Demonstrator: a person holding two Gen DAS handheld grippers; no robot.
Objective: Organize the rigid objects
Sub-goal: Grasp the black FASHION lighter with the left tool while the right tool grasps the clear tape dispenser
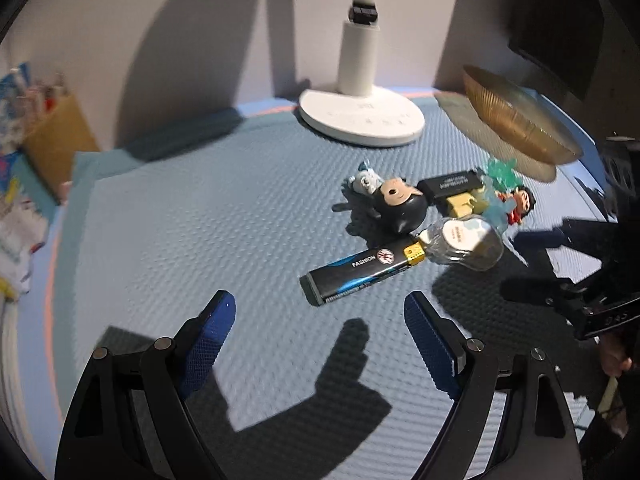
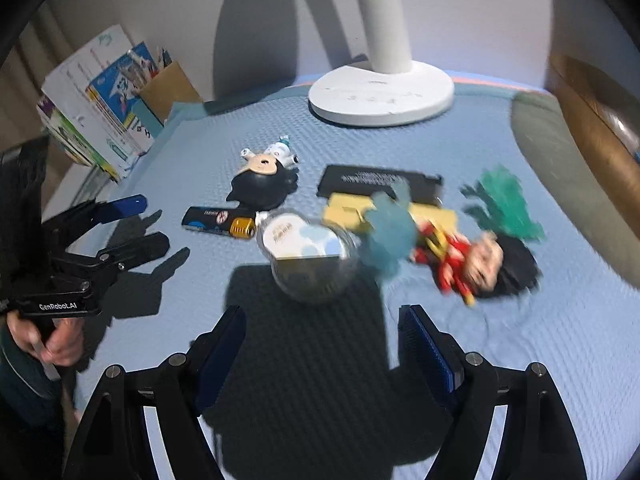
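Behind the clutter, white lamp base, gold dish right, both tools apart, empty.

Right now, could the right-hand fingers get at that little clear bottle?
Probably yes: the clear bottle lies just ahead of the open right gripper, bare mat between. The red figure crowds its side.

The left gripper and right gripper both tilt downward, jaws apart and empty.

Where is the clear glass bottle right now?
In both views the clear glass bottle lies on the blue mat, its neck against the gold end of the black lighter, just ahead of the black-haired figurine.
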